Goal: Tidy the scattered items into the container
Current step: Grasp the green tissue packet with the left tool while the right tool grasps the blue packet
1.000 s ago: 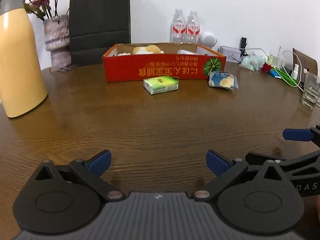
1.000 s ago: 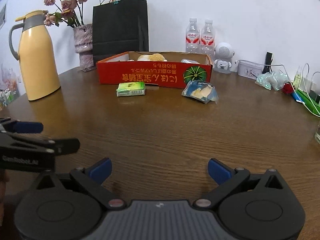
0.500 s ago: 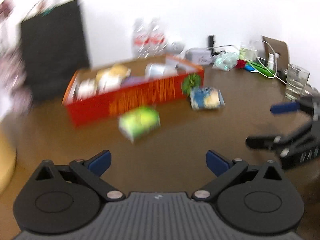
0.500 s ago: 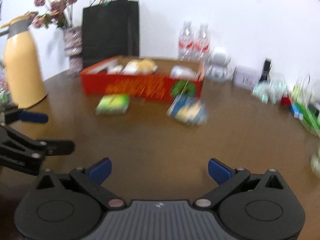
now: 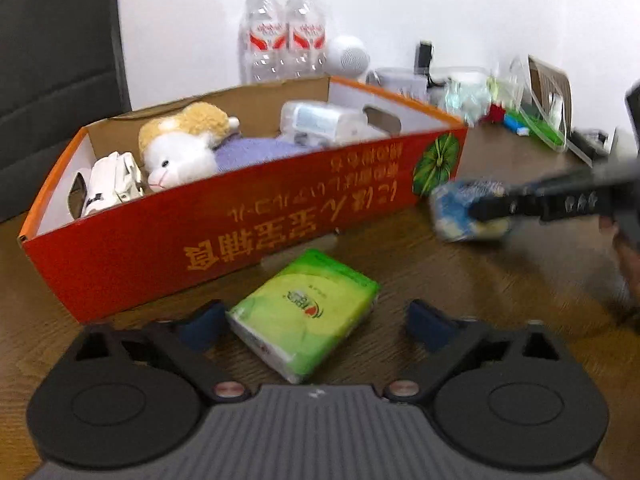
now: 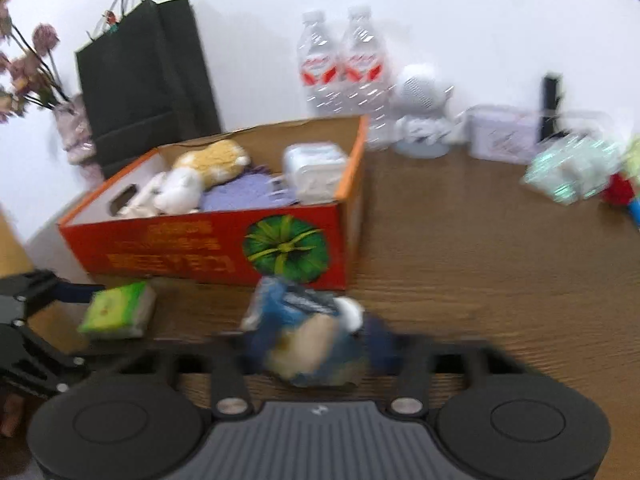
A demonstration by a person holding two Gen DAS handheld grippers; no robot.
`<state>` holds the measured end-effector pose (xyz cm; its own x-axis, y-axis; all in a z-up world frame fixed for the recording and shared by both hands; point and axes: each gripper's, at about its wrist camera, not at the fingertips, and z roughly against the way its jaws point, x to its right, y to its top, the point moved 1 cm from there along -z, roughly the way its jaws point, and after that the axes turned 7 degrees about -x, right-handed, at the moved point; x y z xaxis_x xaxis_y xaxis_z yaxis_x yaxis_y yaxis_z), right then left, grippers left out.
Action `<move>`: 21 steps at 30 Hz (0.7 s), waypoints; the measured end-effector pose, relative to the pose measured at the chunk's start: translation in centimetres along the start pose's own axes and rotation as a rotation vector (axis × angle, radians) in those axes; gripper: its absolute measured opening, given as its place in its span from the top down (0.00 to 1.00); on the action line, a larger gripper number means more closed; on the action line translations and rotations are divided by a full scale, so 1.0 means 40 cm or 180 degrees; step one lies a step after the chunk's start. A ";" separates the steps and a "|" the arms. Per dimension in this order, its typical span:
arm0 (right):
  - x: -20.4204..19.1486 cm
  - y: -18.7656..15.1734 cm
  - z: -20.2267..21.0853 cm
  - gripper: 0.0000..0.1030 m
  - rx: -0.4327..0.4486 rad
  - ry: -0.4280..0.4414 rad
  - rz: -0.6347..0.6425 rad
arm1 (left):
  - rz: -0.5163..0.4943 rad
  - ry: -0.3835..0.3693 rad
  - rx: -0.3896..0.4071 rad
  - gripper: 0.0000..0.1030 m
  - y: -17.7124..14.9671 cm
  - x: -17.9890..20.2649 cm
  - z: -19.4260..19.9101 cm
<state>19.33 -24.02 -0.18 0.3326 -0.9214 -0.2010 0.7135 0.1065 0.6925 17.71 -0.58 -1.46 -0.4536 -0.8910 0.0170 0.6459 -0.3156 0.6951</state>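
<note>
Red cardboard box [image 5: 248, 216] holds a plush toy [image 5: 180, 148]. Outstanding: green tissue pack [image 5: 304, 312] between the closing left gripper [image 5: 316, 320] jaws, left pad apparently touching; crinkly blue snack packet [image 6: 308, 340] being clamped by the right gripper [image 6: 312, 344].

I am in a lived-in home room: a brown wood-grain worktop [image 6: 480, 260] against a white wall, with dried flowers in a vase [image 6: 76, 136] at ten o'clock, a black paper bag [image 6: 148, 80], two water bottles [image 6: 344, 64] at twelve and charger clutter [image 5: 536, 120].
</note>
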 end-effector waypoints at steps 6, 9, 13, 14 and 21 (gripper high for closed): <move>-0.254 -0.143 0.073 0.92 0.0320 0.0082 0.1709 | 0.0042 -0.0008 0.0080 0.44 -0.008 0.014 0.026; -0.278 -0.176 0.071 0.92 0.0220 0.0068 0.1674 | 0.0128 0.0071 0.0066 0.47 -0.023 0.032 0.046; -0.213 -0.145 0.099 0.92 0.0212 0.0451 0.0975 | 0.0288 0.0192 0.0048 0.47 -0.070 0.063 0.098; -0.199 -0.138 0.111 0.92 0.0245 0.0594 0.0828 | 0.0366 0.0269 0.0041 0.47 -0.084 0.070 0.118; -0.177 -0.146 0.136 0.92 0.0229 0.0744 0.0274 | 0.1132 0.0709 0.0239 0.47 -0.201 0.109 0.250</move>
<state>9.44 -20.14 0.98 0.5295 -0.7979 -0.2881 0.6335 0.1461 0.7598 4.38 1.35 0.22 -0.0616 -0.9914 0.1151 0.6880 0.0413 0.7245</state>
